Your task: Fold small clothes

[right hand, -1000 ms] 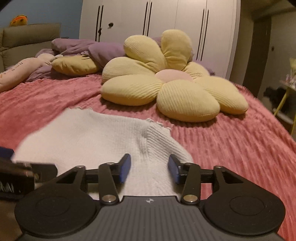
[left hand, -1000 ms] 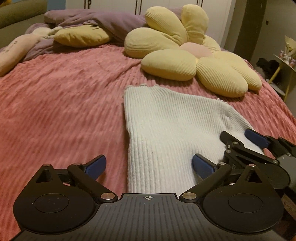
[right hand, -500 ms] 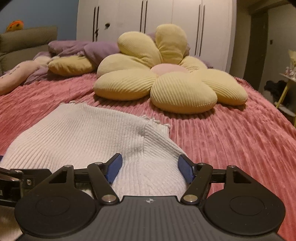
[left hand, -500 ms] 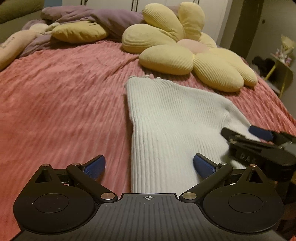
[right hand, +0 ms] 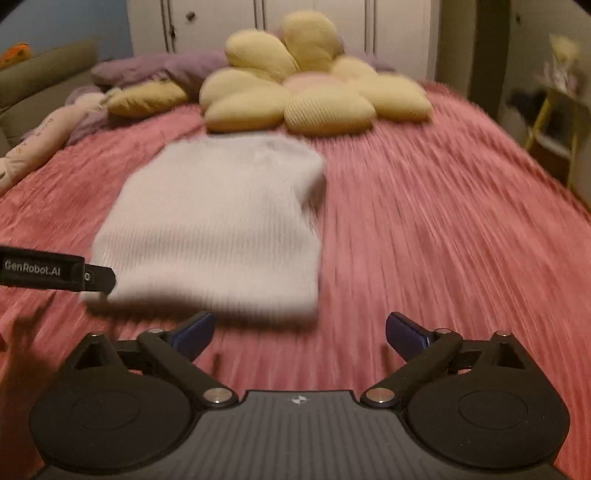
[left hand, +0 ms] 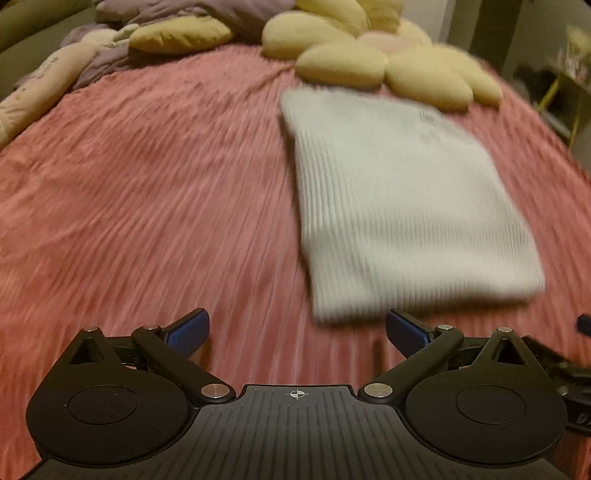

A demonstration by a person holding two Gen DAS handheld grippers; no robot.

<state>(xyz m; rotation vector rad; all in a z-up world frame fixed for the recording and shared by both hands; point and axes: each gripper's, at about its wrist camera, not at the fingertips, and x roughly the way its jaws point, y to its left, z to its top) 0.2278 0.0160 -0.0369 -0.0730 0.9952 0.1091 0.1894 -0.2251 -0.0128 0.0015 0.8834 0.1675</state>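
1. Both tools are spread wide with nothing between their pads: the left tool (left hand: 297,332) hangs over bare bedspread just short of the garment's near edge, and the right tool (right hand: 299,332) sits likewise, its jaws having just been opening, with no cloth between them now.
2. In the right wrist view, a black bar of the left tool (marked with pale lettering) reaches in from the left edge and ends beside the garment's near left corner; whether it touches the cloth cannot be told.
3. A folded white ribbed garment (left hand: 399,206) lies flat on the bed (left hand: 147,184), a rough rectangle running from near the tools toward the head of the bed.
4. Its far edge lies just beside a yellow flower-shaped cushion (right hand: 306,92), though blur hides whether they touch.
5. The garment sits right of the bed's middle in the left wrist view, and left of the middle in the right wrist view (right hand: 218,229), so it lies between the two tools.
6. A pink ribbed bedspread covers the bed; both views are smeared by motion.
7. Toward the head of the bed, at the left, sit a smaller yellow pillow (right hand: 147,98) and a rumpled purple blanket (right hand: 166,68).
8. White wardrobe doors (right hand: 314,22) stand behind the bed.
9. A yellow-legged stand (right hand: 554,122) stands off the bed's right edge.
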